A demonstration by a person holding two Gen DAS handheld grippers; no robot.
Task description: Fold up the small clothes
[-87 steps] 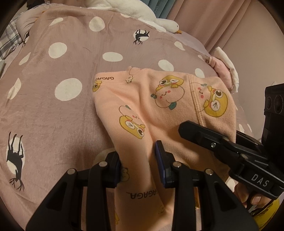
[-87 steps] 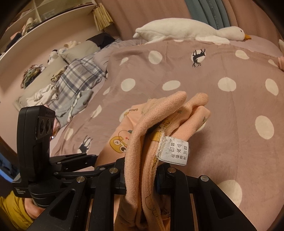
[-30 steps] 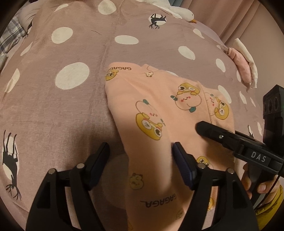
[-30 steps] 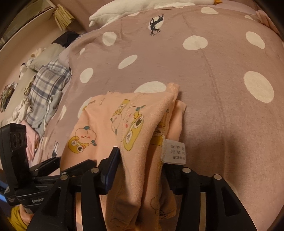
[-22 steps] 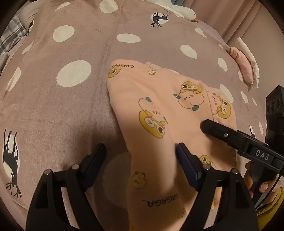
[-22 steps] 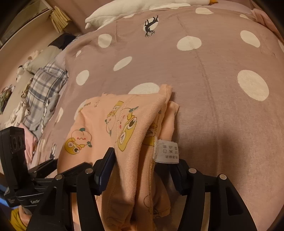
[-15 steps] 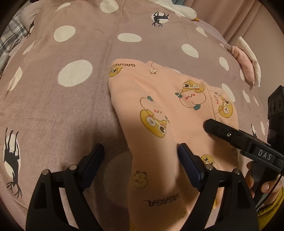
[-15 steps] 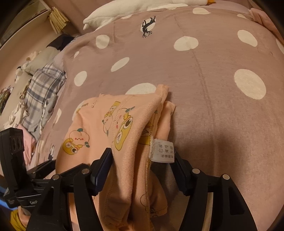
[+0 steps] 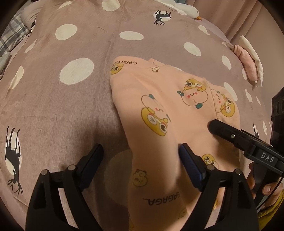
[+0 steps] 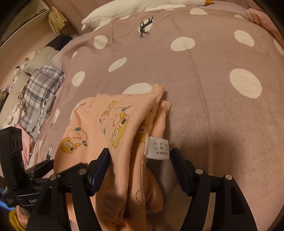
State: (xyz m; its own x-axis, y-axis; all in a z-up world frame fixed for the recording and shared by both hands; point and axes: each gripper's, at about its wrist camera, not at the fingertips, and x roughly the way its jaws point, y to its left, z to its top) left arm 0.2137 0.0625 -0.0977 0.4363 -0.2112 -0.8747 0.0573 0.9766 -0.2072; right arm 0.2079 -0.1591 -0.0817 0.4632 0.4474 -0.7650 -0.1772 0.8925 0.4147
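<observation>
Fold laid: garment (image 9: 170, 110) flat on bed (image 9: 71, 110), mid-frame. Left claw (image 9: 142, 158) wide; right claw (image 10: 140, 160) wide, straddling cloth edge. Next: lift clear, then smooth or regrip.

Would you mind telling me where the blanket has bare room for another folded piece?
Bare blanket lies right of the peach garment and beyond it, toward the white goose plush. It is crowded by the plaid clothes and pink cloth.

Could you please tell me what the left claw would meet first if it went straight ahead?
Most likely the peach cartoon-print garment, which already lies between the open left claw fingers; depth is unclear.
</observation>
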